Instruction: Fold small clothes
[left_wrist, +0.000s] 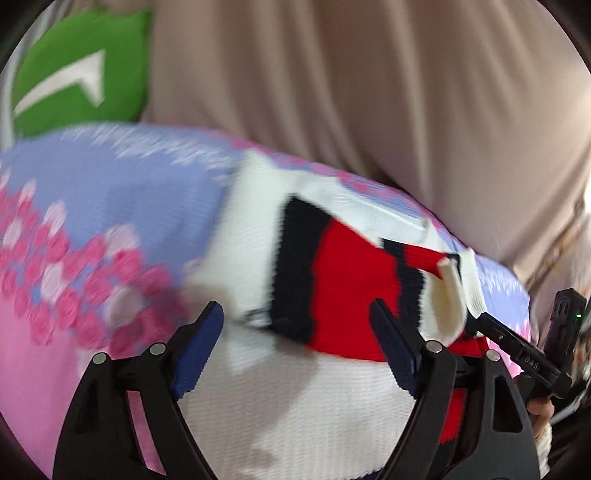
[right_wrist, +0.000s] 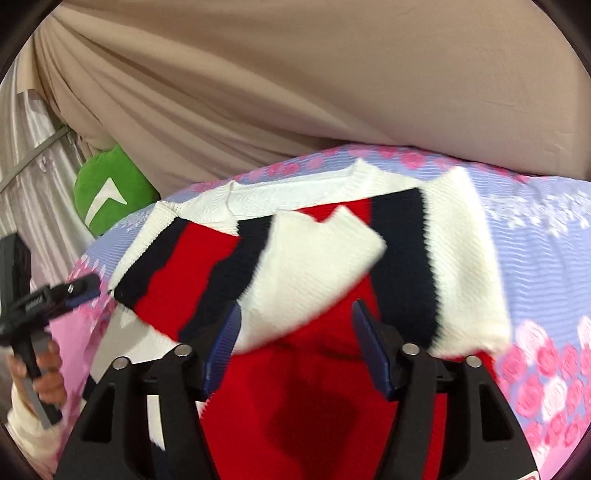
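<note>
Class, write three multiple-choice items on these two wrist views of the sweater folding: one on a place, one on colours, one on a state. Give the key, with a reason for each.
1. Where does the green cushion lie in the right wrist view?
A. At the left, behind the bed
B. On top of the sweater
C. Between the gripper fingers

2. Which colours make up the sweater?
A. Yellow and grey
B. White, red and dark navy
C. Green and pink

3. How does the right gripper stand?
A. Shut on the sweater
B. Shut on the cushion
C. Open, holding nothing

Key: 1 A, it sits past the far left edge of the floral sheet. 2 B, its bands show white, red and navy. 3 C, its fingers stand apart over the knit; the left gripper is open as well.
</note>
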